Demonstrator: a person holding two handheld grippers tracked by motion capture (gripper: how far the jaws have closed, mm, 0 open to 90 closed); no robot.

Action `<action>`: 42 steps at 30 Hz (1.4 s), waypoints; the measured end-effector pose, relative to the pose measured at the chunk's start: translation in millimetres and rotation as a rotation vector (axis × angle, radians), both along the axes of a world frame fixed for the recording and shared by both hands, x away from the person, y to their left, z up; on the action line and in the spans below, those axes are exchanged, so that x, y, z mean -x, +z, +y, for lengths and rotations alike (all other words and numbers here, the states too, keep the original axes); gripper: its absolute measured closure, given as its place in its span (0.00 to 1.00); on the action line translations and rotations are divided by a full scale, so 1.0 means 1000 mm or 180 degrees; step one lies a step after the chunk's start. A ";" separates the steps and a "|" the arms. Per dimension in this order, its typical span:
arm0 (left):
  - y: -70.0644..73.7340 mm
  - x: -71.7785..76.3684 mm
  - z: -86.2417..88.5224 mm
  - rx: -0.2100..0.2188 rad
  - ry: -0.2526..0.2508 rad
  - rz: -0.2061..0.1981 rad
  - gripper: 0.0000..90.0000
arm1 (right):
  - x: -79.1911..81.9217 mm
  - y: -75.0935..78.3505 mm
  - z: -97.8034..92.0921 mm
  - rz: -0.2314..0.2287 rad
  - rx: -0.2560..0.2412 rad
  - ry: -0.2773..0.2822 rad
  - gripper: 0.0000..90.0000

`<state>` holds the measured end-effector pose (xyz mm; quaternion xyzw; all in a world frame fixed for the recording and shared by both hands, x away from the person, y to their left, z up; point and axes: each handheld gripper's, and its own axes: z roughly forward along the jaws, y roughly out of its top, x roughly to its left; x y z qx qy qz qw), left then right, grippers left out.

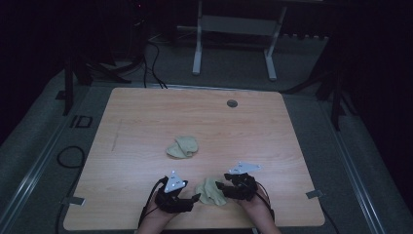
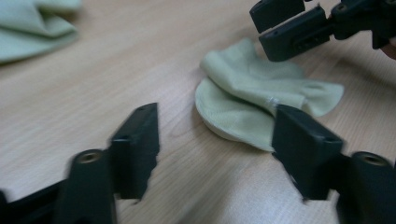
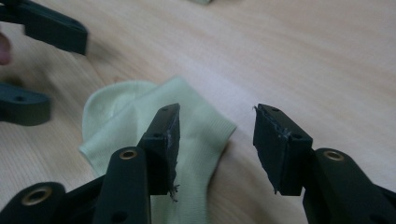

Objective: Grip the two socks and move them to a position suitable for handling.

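A pale green sock (image 1: 210, 191) lies crumpled near the table's front edge, between my two grippers. My left gripper (image 1: 195, 199) stands open just left of it, and its own view shows the sock (image 2: 261, 98) beyond the gap of its jaws (image 2: 215, 154). My right gripper (image 1: 219, 185) is open at the sock's right side; in its view one jaw hangs over the sock (image 3: 154, 116) and the other over bare wood (image 3: 217, 149). A second pale green sock (image 1: 183, 146) lies bunched near the table's middle.
The wooden table (image 1: 146, 112) has a round grommet hole (image 1: 232, 103) at the back. A white stand (image 1: 234, 34) and cables (image 1: 153, 63) are on the dim floor behind. A black cable loop (image 1: 71, 157) lies left of the table.
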<state>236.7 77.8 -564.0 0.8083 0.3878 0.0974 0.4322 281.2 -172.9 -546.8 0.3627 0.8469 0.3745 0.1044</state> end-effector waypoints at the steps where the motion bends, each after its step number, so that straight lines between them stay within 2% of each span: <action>1: -0.002 -0.003 -0.002 0.0002 -0.0020 0.0050 0.42 | 0.001 -0.003 0.001 0.0034 0.0009 0.0004 0.56; 3: -0.005 -0.007 -0.007 -0.0025 -0.0030 0.0156 0.44 | 0.003 -0.008 0.003 0.0050 0.0051 0.0036 0.57; 5: -0.008 -0.009 -0.012 -0.0065 -0.0080 0.0198 0.48 | 0.005 -0.012 0.004 0.0067 0.0056 0.0039 0.59; 7: -0.007 -0.010 -0.016 -0.0112 -0.0135 0.0191 0.57 | 0.007 -0.015 0.005 0.0047 0.0107 0.0062 0.62; 8: -0.006 -0.010 -0.018 -0.0159 -0.0125 0.0174 0.58 | 0.008 -0.015 0.005 0.0018 0.0124 0.0051 0.65; 13: -0.006 -0.008 -0.024 -0.0286 -0.0130 0.0083 0.82 | 0.011 -0.016 0.006 -0.0065 0.0191 0.0081 0.86; 16: -0.007 -0.008 -0.025 -0.0267 -0.0120 0.0105 0.94 | 0.012 -0.016 0.007 -0.0073 0.0198 0.0106 0.91; 21: -0.003 -0.004 -0.026 -0.0227 -0.0125 0.0084 0.97 | 0.015 -0.012 0.010 -0.0120 0.0208 0.0097 0.95; 26: 0.014 0.001 -0.018 -0.0144 -0.0110 -0.0011 0.97 | 0.020 0.012 -0.001 -0.0233 0.0017 0.0066 0.95; 31: 0.028 0.008 -0.006 -0.0161 -0.0111 -0.0029 0.97 | 0.026 0.029 -0.019 -0.0269 -0.0124 -0.0006 0.95; 36: 0.041 0.016 0.005 -0.0194 -0.0096 -0.0100 0.97 | 0.034 0.039 -0.037 -0.0229 -0.0191 -0.0087 0.95; 37: 0.042 0.016 0.007 -0.0183 -0.0106 -0.0074 0.97 | 0.036 0.039 -0.041 -0.0216 -0.0174 -0.0089 0.95; 39: 0.042 0.017 0.011 -0.0179 -0.0086 -0.0055 0.97 | 0.038 0.038 -0.047 -0.0157 -0.0213 -0.0127 0.95; 42: 0.035 0.015 0.011 -0.0201 -0.0101 0.0018 0.97 | 0.039 0.030 -0.052 -0.0028 -0.0190 -0.0126 0.95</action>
